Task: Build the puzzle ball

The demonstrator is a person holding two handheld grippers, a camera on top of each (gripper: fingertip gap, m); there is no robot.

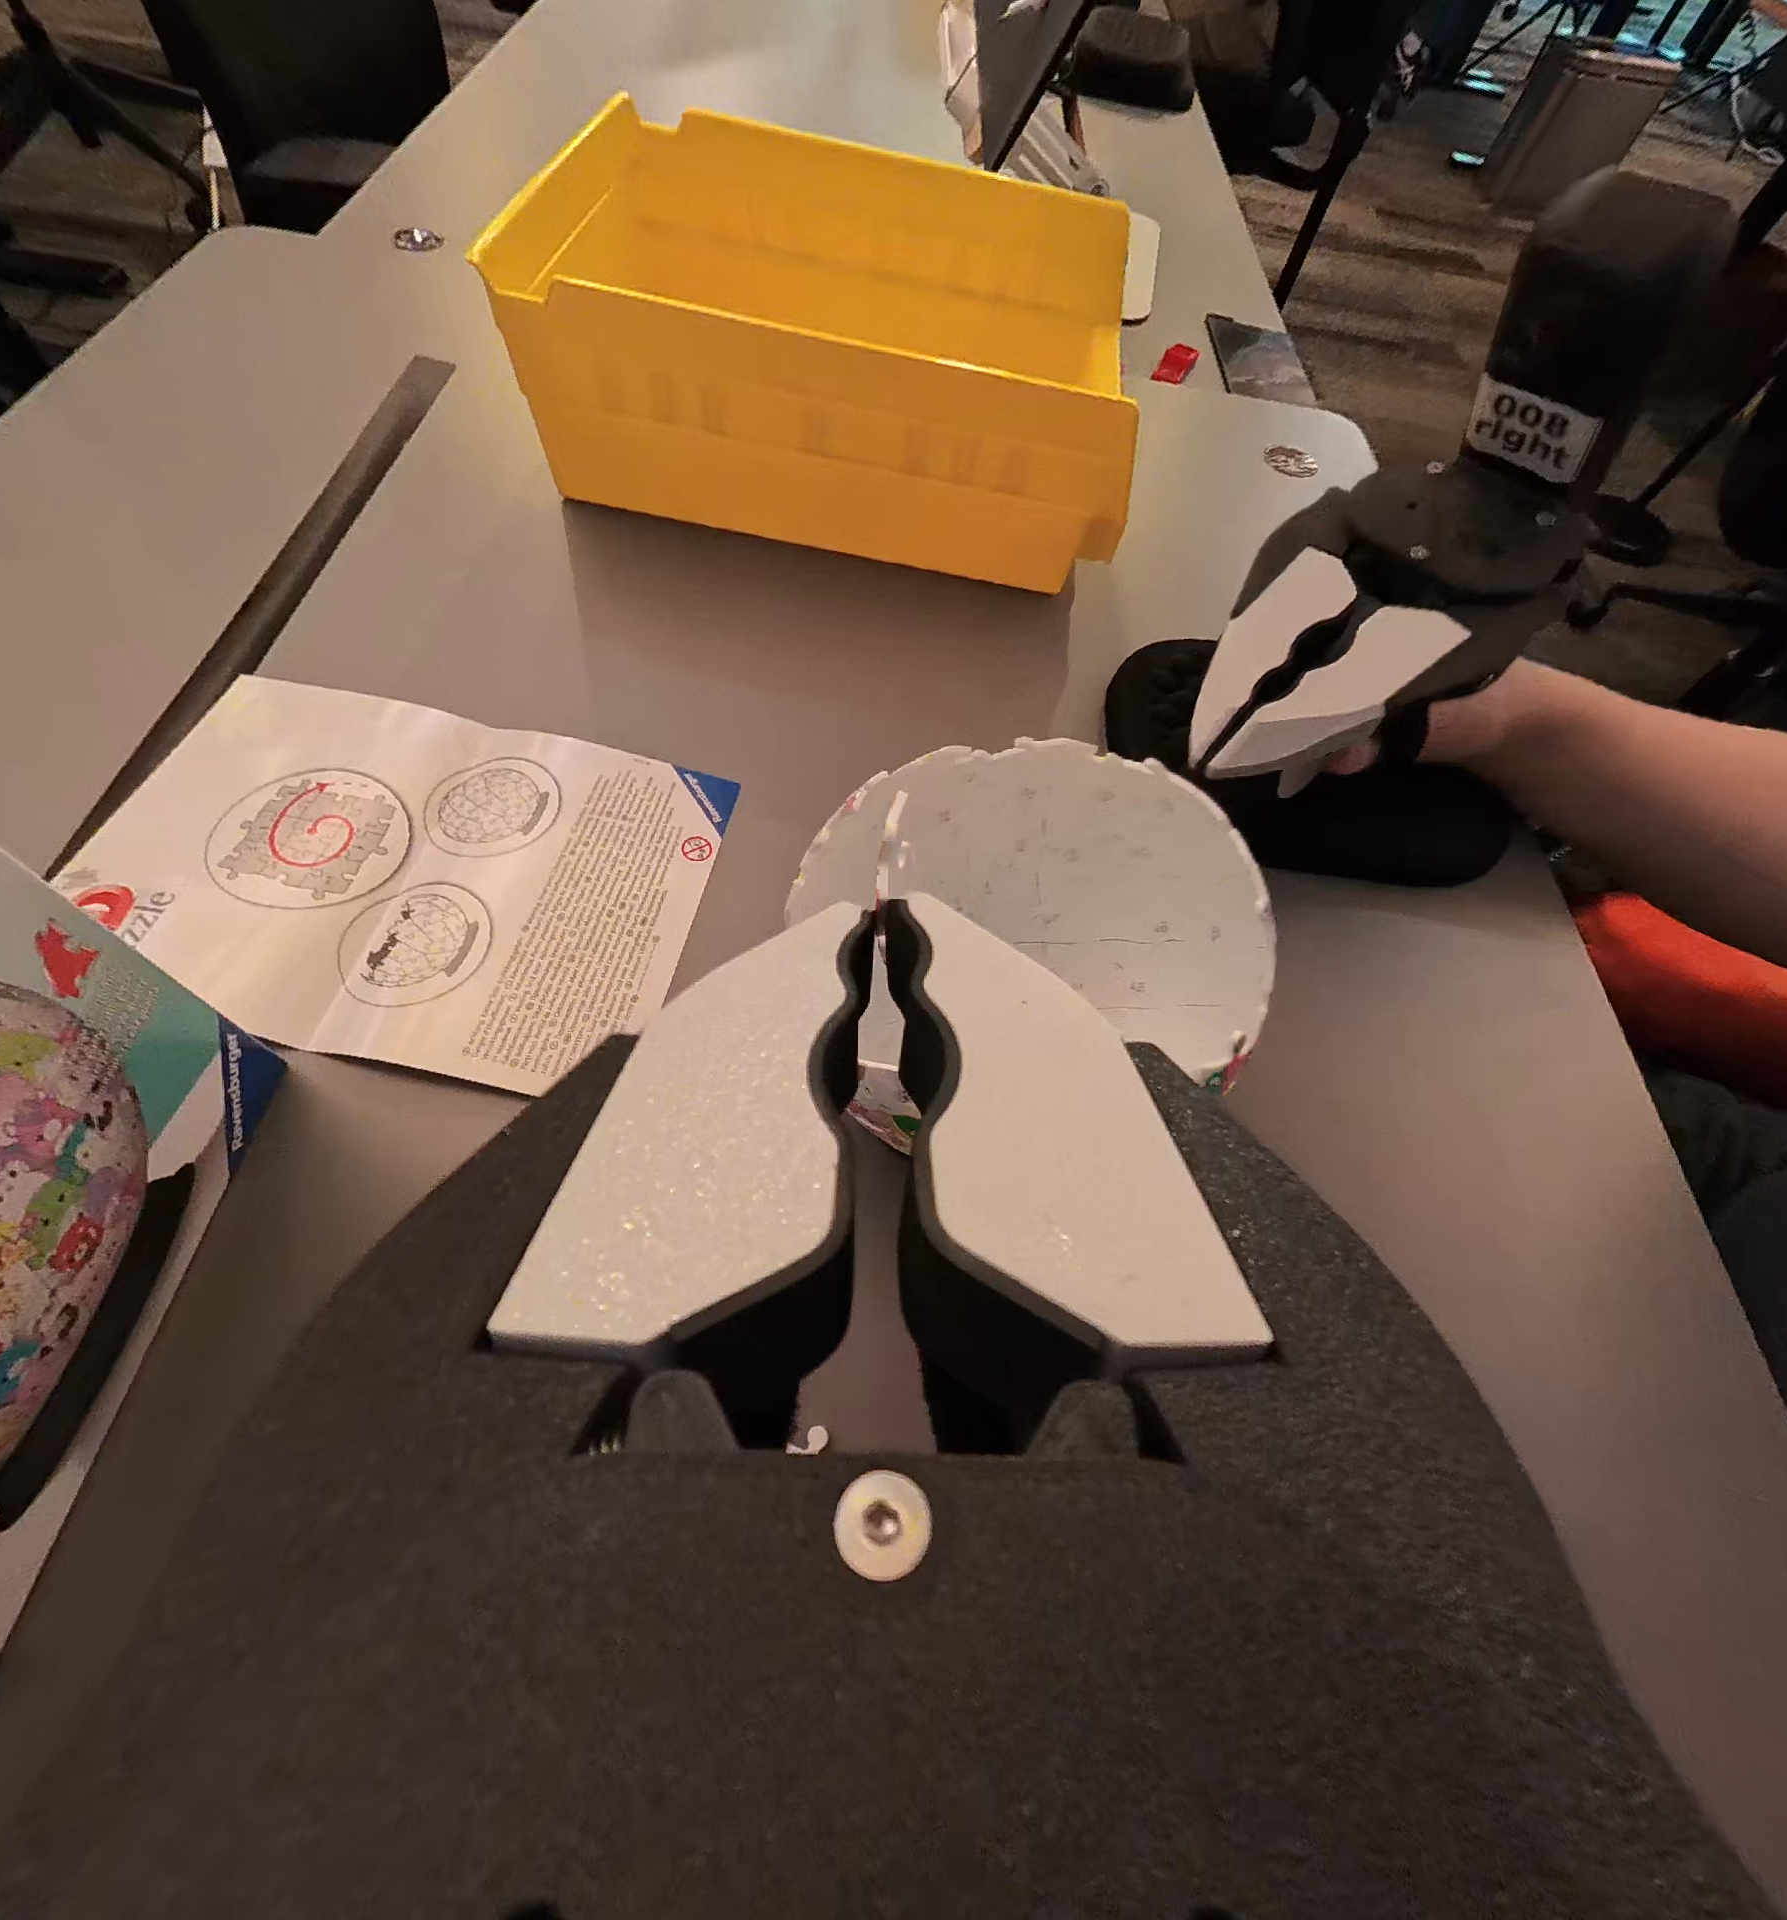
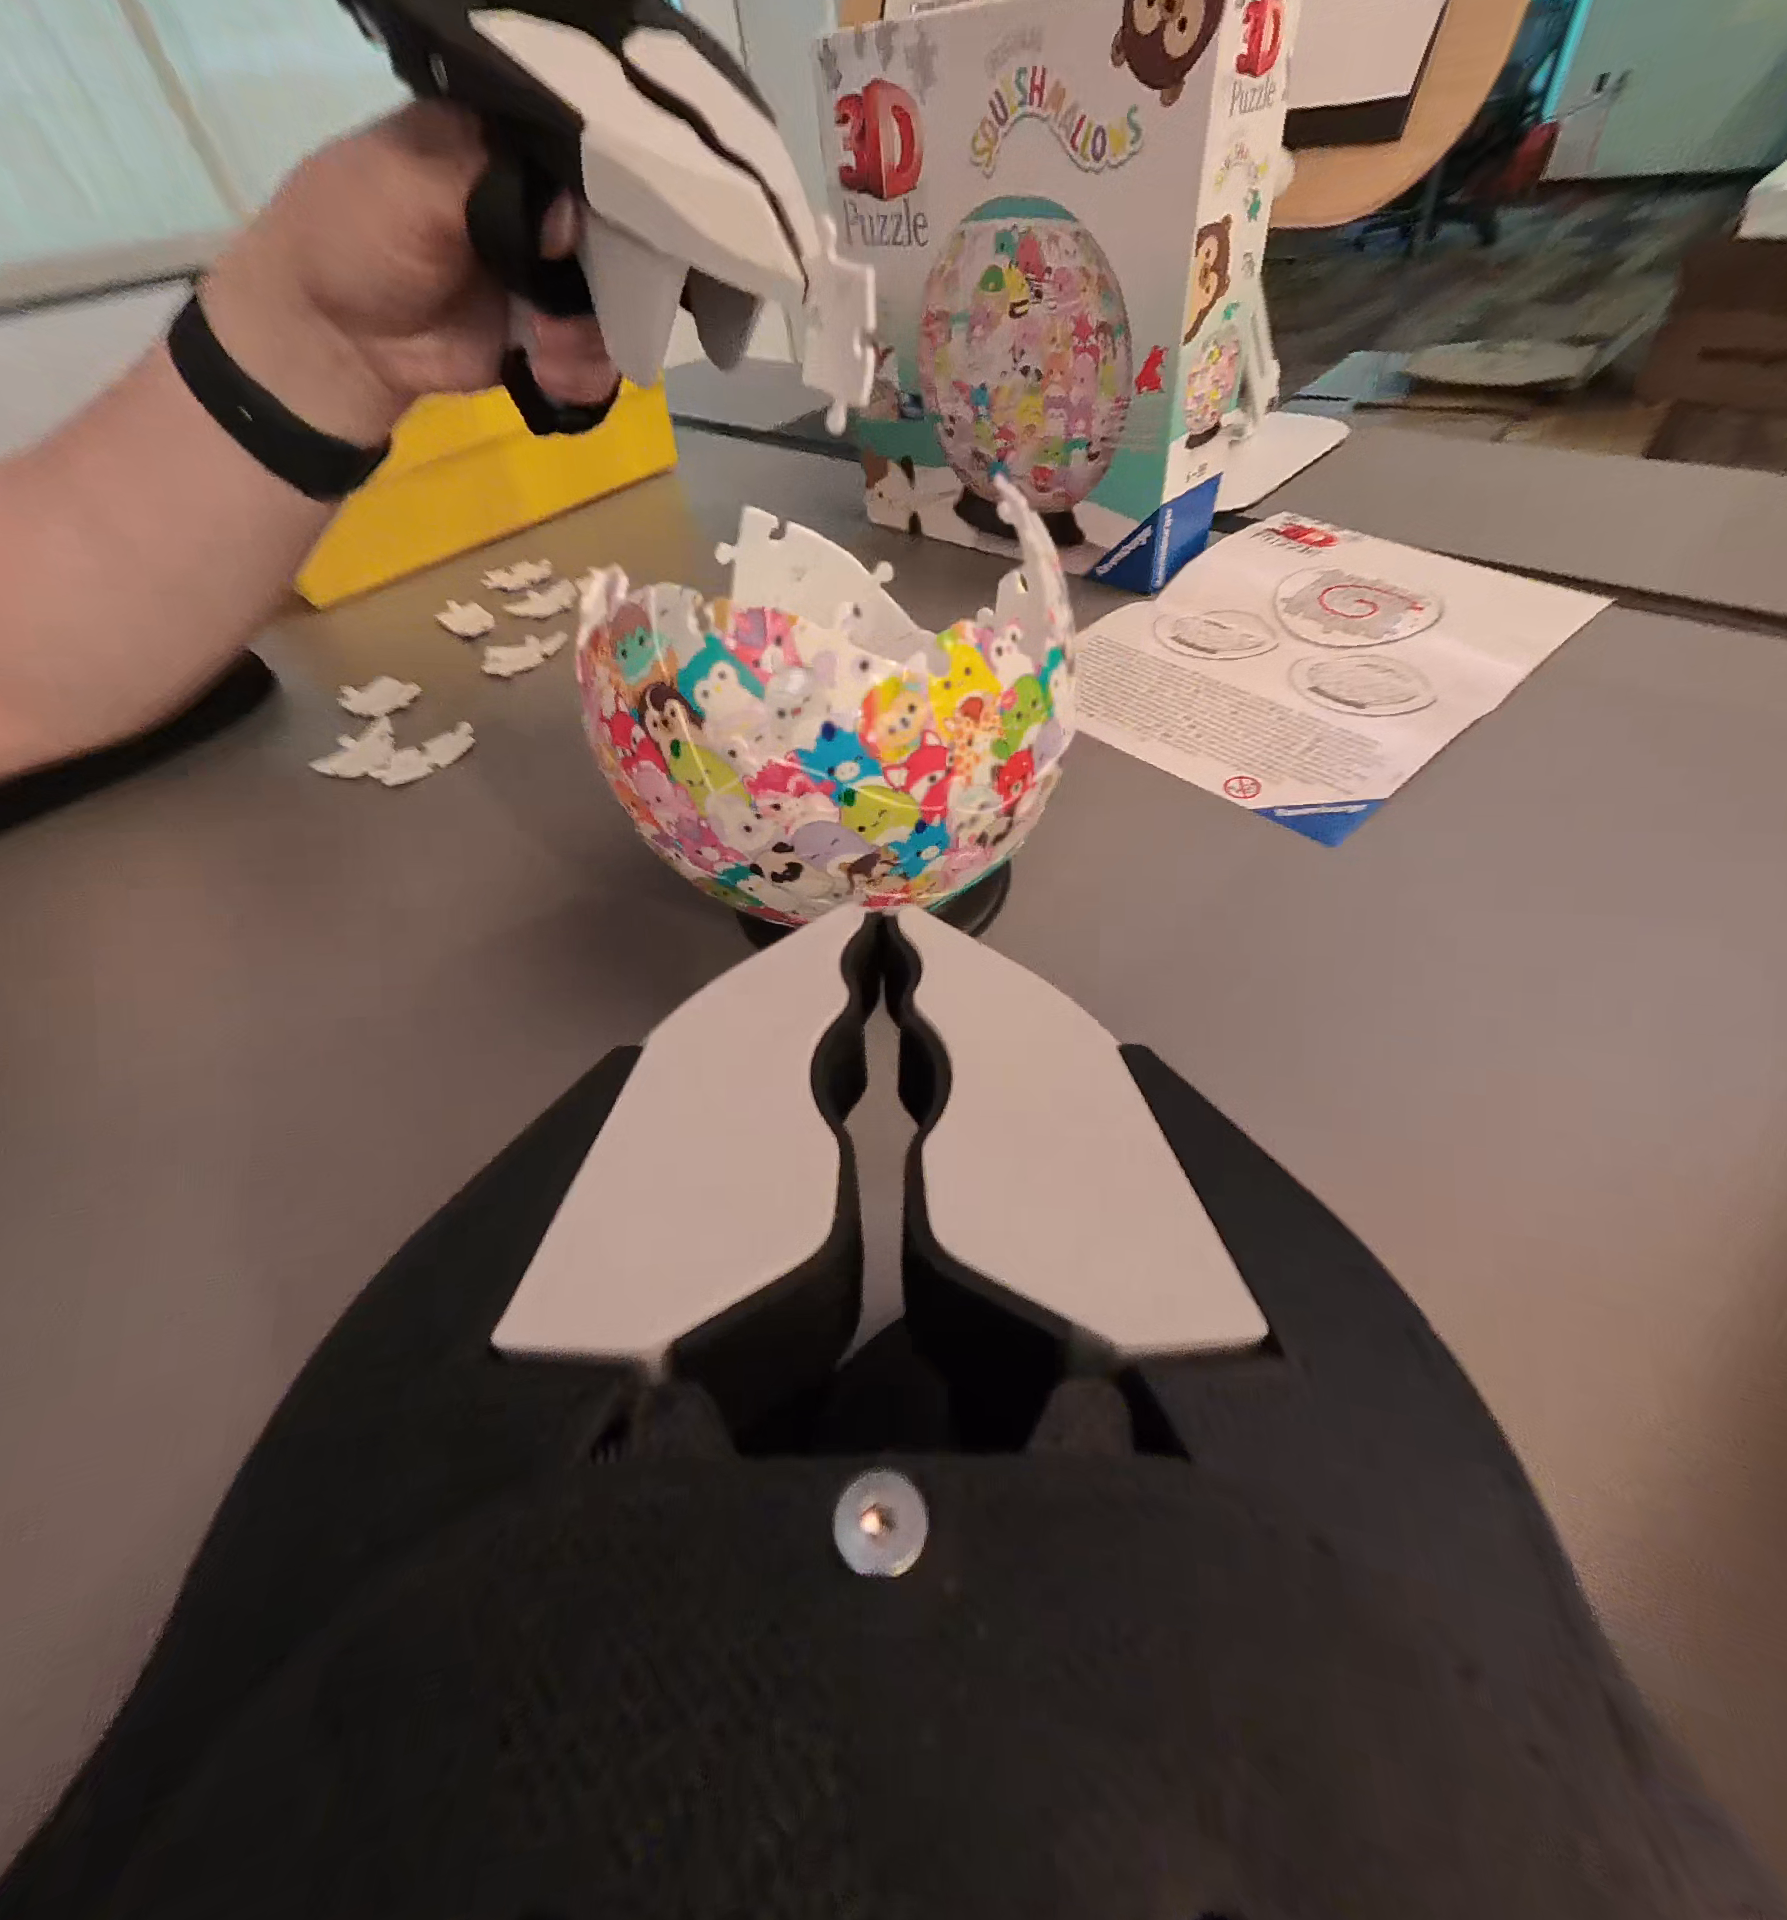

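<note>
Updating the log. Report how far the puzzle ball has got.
Done: the lower half of the puzzle ball stands on its black stand. In hand: the left gripper holds one white piece above the rim; the right gripper is shut, empty. Left: the top half; loose pieces lie on the table.

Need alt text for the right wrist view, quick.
A half-built colourful puzzle ball sits on a black stand on the grey table. Above it, the left tool holds a white piece; the right tool is shut, empty.

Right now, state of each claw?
Left claw: shut on a white puzzle piece, above the half-built ball.
Right claw: shut, holding nothing visible.
</note>
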